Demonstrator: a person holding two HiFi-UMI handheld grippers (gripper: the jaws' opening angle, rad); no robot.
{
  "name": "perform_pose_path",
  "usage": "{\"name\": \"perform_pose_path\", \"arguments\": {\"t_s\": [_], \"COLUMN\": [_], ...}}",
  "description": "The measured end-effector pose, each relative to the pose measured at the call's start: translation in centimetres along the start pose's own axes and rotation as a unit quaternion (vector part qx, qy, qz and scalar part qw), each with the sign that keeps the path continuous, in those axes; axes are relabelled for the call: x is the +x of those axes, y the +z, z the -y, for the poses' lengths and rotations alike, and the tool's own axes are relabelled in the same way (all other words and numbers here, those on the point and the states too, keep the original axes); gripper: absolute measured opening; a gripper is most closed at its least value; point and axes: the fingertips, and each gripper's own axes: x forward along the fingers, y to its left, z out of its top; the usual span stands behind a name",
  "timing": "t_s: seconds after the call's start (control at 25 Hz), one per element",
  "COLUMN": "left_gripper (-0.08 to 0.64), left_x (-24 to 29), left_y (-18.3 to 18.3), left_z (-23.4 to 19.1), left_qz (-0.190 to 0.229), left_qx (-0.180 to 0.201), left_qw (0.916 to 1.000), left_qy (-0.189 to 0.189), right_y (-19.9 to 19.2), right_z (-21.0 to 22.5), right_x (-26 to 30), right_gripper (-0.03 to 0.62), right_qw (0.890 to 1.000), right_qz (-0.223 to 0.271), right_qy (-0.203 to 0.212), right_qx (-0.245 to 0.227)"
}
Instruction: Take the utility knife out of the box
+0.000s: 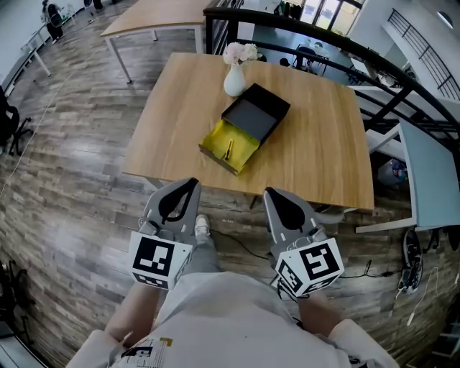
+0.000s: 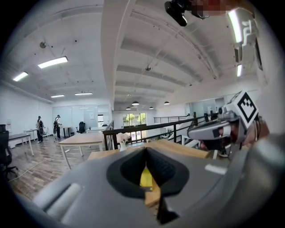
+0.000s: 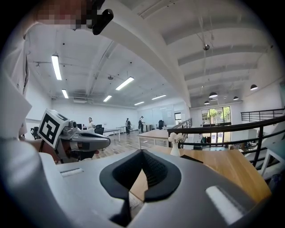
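On the wooden table (image 1: 316, 144) lies a box, slid open: a black sleeve (image 1: 256, 113) and a yellow tray (image 1: 215, 140) drawn out toward me. A slim yellow utility knife (image 1: 229, 150) lies in the tray. My left gripper (image 1: 192, 183) and right gripper (image 1: 269, 192) hover side by side just short of the table's near edge, both shut and empty. In the left gripper view the yellow tray (image 2: 145, 177) shows through the notch behind the closed jaws of the left gripper (image 2: 145, 149). The right gripper (image 3: 141, 151) points at the table, with the black sleeve (image 3: 192, 157) ahead to its right.
A white vase of flowers (image 1: 235, 75) stands just behind the box. A black railing (image 1: 323, 36) runs behind the table, and another table (image 1: 154, 18) stands at the far left. A pale table (image 1: 424, 180) is to the right. Cables lie on the wood floor (image 1: 72, 180).
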Motion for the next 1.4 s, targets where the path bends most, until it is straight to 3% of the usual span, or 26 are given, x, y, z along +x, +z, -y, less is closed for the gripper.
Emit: {"name": "perform_pose_path", "arguments": {"t_s": [0.72, 0.96, 1.2, 1.4], "left_gripper": [0.002, 0.003, 0.003, 0.003], "left_x": [14.1, 16.2, 16.9, 17.4], "left_y": [2.5, 2.4, 2.8, 3.2], "left_z": [-14.0, -15.7, -16.6, -16.3], "left_qz": [-0.002, 0.005, 0.009, 0.012], "left_qx": [0.017, 0.024, 0.008, 0.027], "left_qw": [0.9970, 0.9946, 0.9949, 0.9956], "left_qy": [-0.075, -0.101, -0.100, -0.088], "right_y": [6.9, 7.6, 7.6, 7.4], "right_z": [5.4, 5.5, 5.5, 6.6], "right_x": [17.9, 21.2, 22.2, 21.9], "right_gripper": [0.002, 0.002, 0.002, 0.002], "right_qw": [0.998, 0.997, 0.996, 0.997], "right_qz": [-0.001, -0.001, -0.009, -0.012], "right_qy": [-0.069, -0.083, -0.085, -0.080], "right_qx": [0.001, -0.002, -0.009, -0.007]}}
